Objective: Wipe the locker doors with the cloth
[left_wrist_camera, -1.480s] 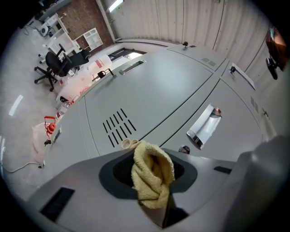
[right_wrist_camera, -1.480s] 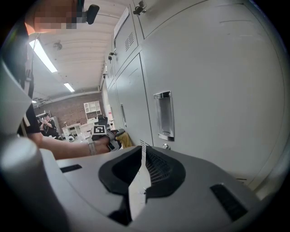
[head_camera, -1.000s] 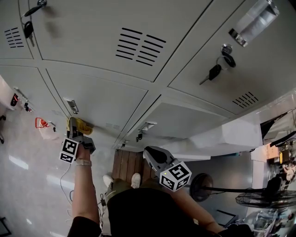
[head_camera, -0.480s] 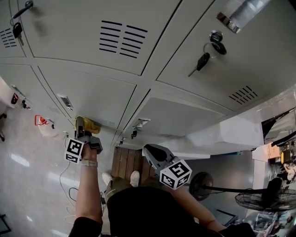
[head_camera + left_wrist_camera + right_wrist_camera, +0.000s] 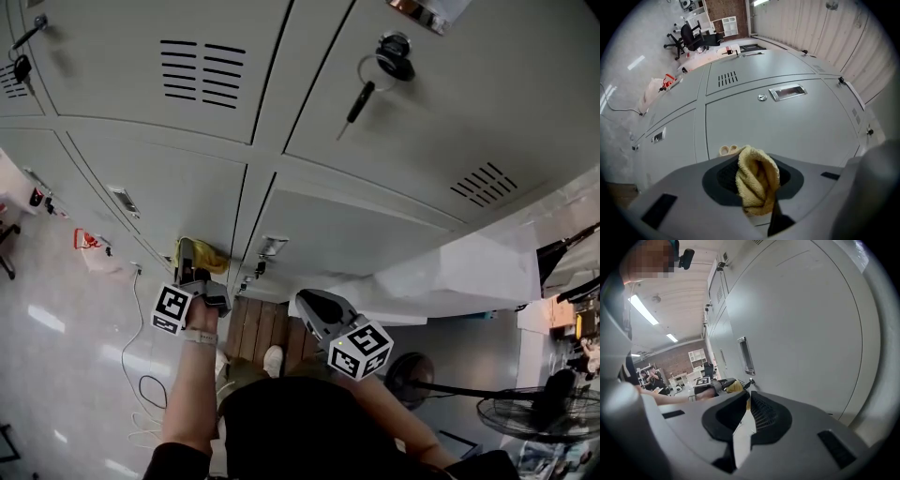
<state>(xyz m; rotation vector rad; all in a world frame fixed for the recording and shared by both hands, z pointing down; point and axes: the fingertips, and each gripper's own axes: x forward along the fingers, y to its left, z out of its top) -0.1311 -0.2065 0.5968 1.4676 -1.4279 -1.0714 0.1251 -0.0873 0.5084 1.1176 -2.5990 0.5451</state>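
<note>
Cloth (image 5: 757, 180), yellow and looped like towelling, sits right between the jaws of our left gripper (image 5: 187, 255). The jaws are clenched on it. A thick fold bulges up above them and a smaller loop pokes out on the far side.

We judge it light, soft and limp, with nothing stiff in it, so it will take whatever shape the pinch and the metal give it. It should drag rather than slide on painted steel, and pressure cannot hurt it. Such a cloth is best held as it is held now, by a gathered wad deep in the jaws. Enough should stand proud of them to meet the door (image 5: 787, 131) before the plastic does. A pinch on one thin corner would, we think, let it pull free under rubbing.

Our right gripper (image 5: 747, 401) hangs close in front of us. Its jaws are brought together on nothing, and it is well apart from the cloth.

Just beyond the wad lies that door, low in the bank, plain grey and flat. Whether the cloth presses on it or hovers just off, we cannot tell from either view. Farther along the same door come its lock (image 5: 762, 97) and recessed handle (image 5: 787, 92), whose edges could snag the loops. Past them the next door carries vents (image 5: 727, 78). In the head view a key (image 5: 359, 97) hangs from an upper door, well clear of both grippers.
</note>
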